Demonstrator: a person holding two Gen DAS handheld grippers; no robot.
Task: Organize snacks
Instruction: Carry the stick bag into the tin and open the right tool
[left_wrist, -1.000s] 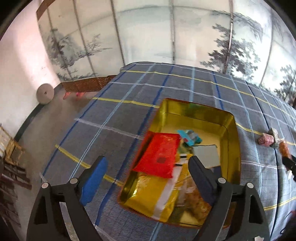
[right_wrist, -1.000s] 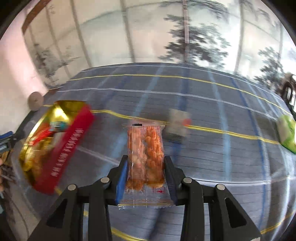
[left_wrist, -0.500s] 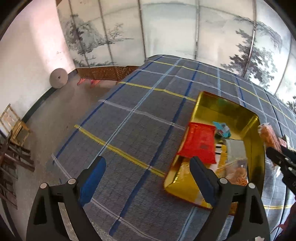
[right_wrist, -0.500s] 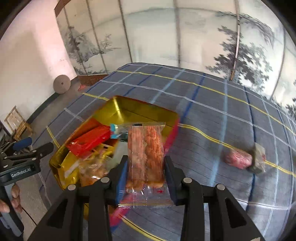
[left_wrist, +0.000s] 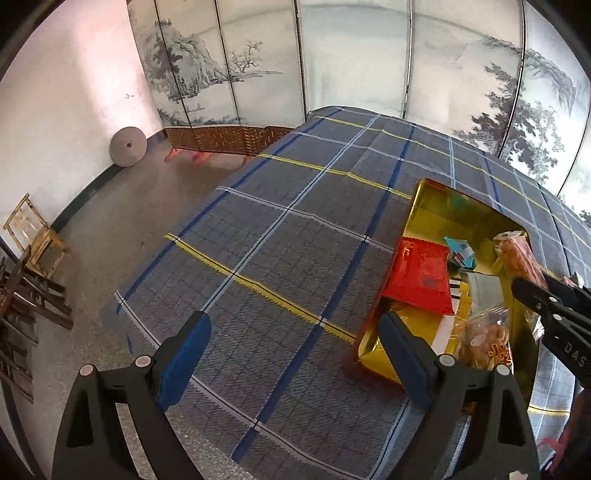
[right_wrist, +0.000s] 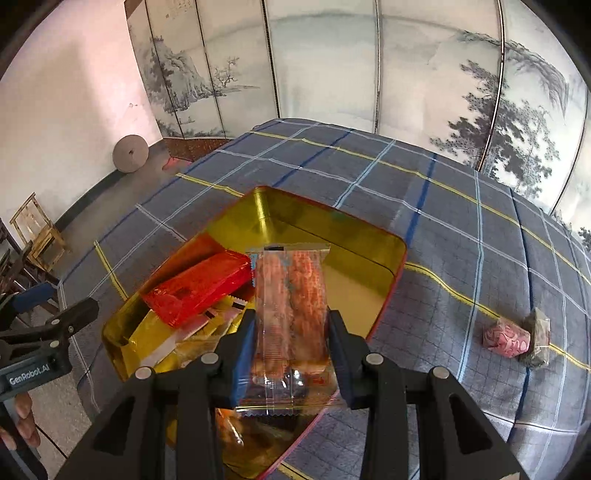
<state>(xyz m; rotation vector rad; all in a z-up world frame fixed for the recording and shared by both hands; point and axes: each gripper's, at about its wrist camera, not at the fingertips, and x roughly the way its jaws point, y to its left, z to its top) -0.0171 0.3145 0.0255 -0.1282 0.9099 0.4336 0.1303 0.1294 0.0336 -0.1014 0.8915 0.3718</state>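
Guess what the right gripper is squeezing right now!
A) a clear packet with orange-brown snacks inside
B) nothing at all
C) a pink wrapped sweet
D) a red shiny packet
A: the right gripper has its pads pressed on both sides of the clear snack packet, held above the gold tin; the red packet lies inside the tin and the pink sweet sits on the cloth.

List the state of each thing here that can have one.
gold tin: open, partly filled
red packet: inside tin, on top
clear cracker packet: clamped, above tin
pink wrapped snack: loose on tablecloth
right hand-held gripper: shut on cracker packet
left hand-held gripper: open, empty
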